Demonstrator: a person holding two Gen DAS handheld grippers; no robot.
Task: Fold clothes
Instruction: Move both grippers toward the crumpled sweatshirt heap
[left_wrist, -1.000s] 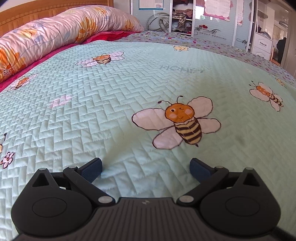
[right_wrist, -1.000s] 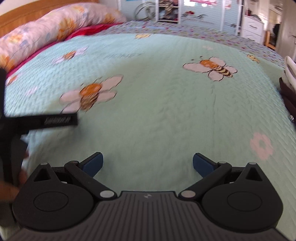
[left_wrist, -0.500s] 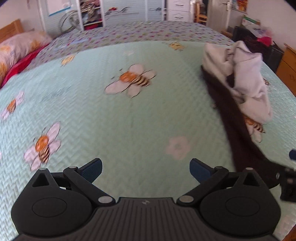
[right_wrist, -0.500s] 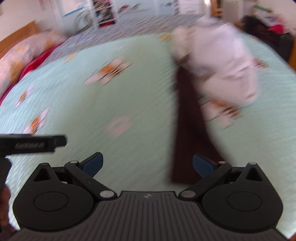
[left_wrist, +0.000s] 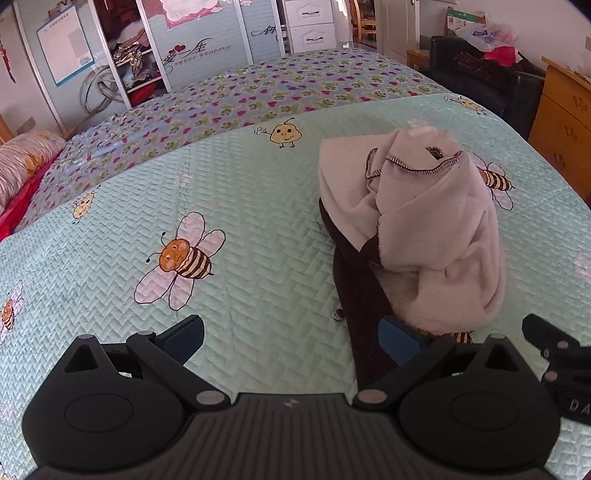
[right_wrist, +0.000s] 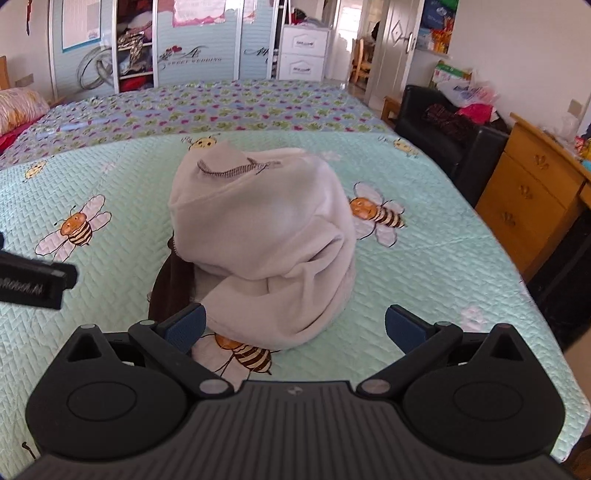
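A crumpled pale fleece jacket (left_wrist: 424, 229) with a zipper lies heaped on a dark brown garment (left_wrist: 364, 291) on the mint bee-print bedspread (left_wrist: 240, 206). My left gripper (left_wrist: 291, 338) hangs open just in front of the pile's left side, its right fingertip over the dark cloth. In the right wrist view the same jacket (right_wrist: 266, 236) sits straight ahead and the dark garment (right_wrist: 170, 288) peeks out at its left. My right gripper (right_wrist: 295, 326) is open, close to the jacket's near edge, holding nothing.
A wooden dresser (right_wrist: 528, 199) and a black chair (right_wrist: 443, 136) with clothes stand along the bed's right side. A wardrobe (left_wrist: 155, 40) lines the far wall. A floral pillow (left_wrist: 22, 162) lies far left. The bedspread left of the pile is flat.
Both grippers have swung rightward across the bed, from the pillow end to the clothes pile, which now sits close in front of them. Both stay open.
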